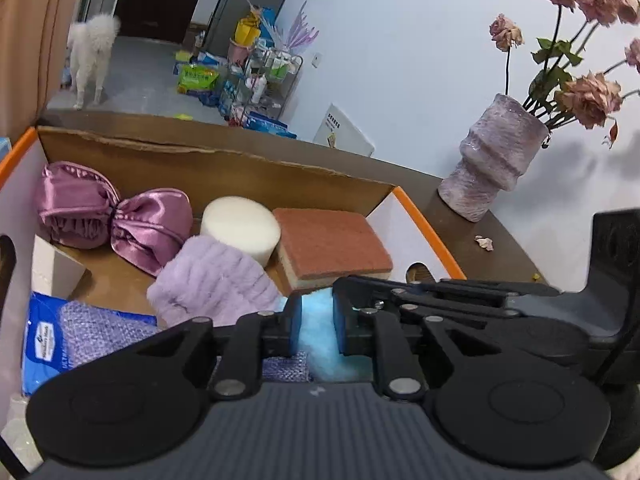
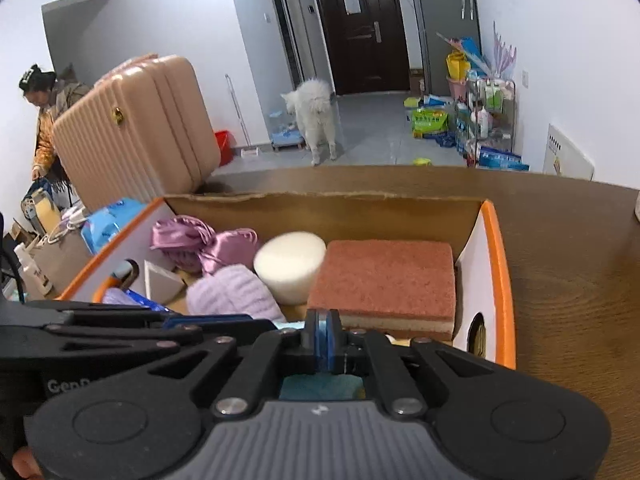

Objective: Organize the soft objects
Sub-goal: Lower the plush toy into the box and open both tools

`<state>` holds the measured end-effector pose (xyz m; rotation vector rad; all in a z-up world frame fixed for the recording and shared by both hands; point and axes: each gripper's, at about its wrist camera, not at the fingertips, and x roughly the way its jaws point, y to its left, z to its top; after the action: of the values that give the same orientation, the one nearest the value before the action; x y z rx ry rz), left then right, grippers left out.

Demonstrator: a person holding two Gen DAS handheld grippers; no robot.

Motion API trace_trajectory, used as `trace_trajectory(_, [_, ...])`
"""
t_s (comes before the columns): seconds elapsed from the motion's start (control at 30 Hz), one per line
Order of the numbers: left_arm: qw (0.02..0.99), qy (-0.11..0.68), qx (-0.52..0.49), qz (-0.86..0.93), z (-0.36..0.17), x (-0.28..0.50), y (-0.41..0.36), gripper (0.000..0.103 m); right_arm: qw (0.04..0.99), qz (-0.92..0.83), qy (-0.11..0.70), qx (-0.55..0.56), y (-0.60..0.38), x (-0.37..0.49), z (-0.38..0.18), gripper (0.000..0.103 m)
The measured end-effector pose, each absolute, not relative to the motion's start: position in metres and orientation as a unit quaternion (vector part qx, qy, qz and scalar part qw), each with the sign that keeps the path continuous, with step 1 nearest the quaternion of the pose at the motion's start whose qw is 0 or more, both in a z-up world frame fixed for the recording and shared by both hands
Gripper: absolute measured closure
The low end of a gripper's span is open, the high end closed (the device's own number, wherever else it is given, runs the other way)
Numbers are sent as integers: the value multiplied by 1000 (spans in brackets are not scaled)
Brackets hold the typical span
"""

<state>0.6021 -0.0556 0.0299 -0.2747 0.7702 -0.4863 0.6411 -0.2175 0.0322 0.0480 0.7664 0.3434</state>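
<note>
The left claw (image 1: pixel 317 320) pinches a light blue fluffy cloth (image 1: pixel 320 344) low over the near end of the cardboard box (image 1: pixel 224 160) on the counter (image 2: pixel 568 280); the right claw (image 2: pixel 323 334) is pressed closed on nothing, just behind the brown sponge (image 2: pixel 384 276)

The right gripper (image 2: pixel 323 334) hangs over the near edge of an orange-rimmed cardboard box (image 2: pixel 498 264) on the wooden bench (image 2: pixel 572 280), its jaws pressed together. Inside lie a rust-coloured sponge (image 2: pixel 384 276), a white foam disc (image 2: pixel 290 262) touching it, a lilac fuzzy cloth (image 2: pixel 232 292) and a purple satin pouch (image 2: pixel 204 246).
</note>
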Motion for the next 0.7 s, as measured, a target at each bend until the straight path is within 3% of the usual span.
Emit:
trace_trajectory(0.1, [893,367,-125,-229,30,600,-54,86,912,165,375,25,-215,643,31,97])
trace_trajectory(0.2, [902,356,-105,-218,39,593,-57,77,915,158,369,28,-217,638,37,92])
trace_trajectory(0.47, [929,310,-78,-188,98,539,-31,76,933,143,331,-9,-223,590,97,85])
trace_trajectory(0.53, [936,297,-69,-175,116,520,-20,70,937,139,320,-20,-224,571,116,80])
trace_trajectory(0.7, [955,262,-29,-133,143,466,7,47,945,130,298,-44,-231,515,153,56])
